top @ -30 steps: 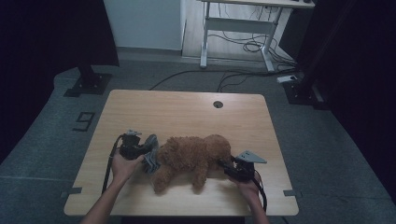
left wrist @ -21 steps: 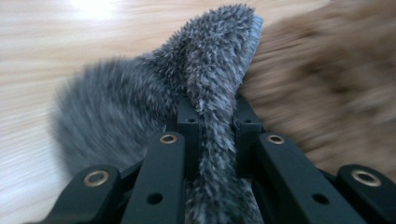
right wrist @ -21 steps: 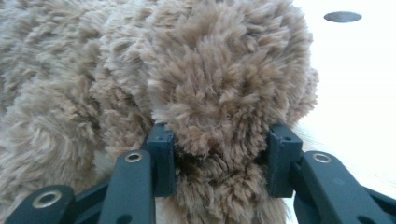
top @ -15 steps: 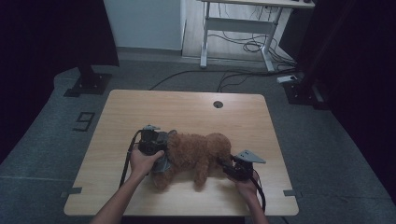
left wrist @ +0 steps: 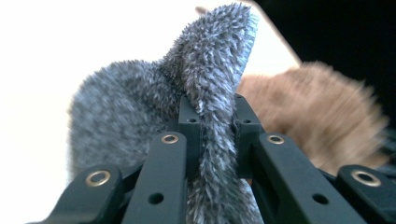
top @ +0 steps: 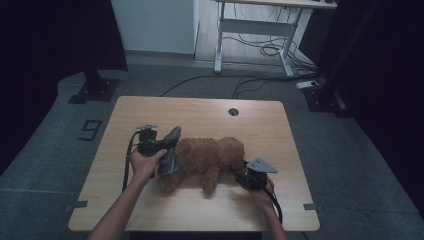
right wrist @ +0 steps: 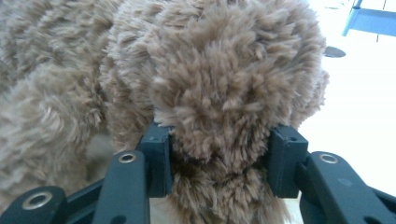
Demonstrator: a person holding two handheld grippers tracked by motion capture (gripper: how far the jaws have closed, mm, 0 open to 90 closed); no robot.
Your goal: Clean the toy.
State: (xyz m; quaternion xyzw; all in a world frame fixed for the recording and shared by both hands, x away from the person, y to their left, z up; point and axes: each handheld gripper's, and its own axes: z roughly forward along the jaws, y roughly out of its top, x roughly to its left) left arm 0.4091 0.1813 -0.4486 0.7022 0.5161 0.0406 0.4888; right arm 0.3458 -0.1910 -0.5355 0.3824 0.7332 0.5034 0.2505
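My left tool (top: 167, 152) has its jaws pressed together on a fold of grey fuzzy cloth (left wrist: 205, 93); in the left gripper view the fabric stands up between the two pads and spills down between the arms. The cloth hangs just ahead of that tool, at the rear end of the brown plush dog (top: 207, 160), which lies on its side on the table (top: 200, 107) between my two tools. Beyond the pinched cloth I see the dog's brown fur (left wrist: 317, 116), blurred.

My right tool (top: 245, 175) sits at the dog's head end. In the right gripper view its jaws stand on either side of a rounded tuft of the dog (right wrist: 219, 102), and the pads press into the fur on both flanks, so I read it as pinching the toy. Those jaws have just been opening a little, with the fur between them. The rest of the dog's body stretches away to the left of that tool.
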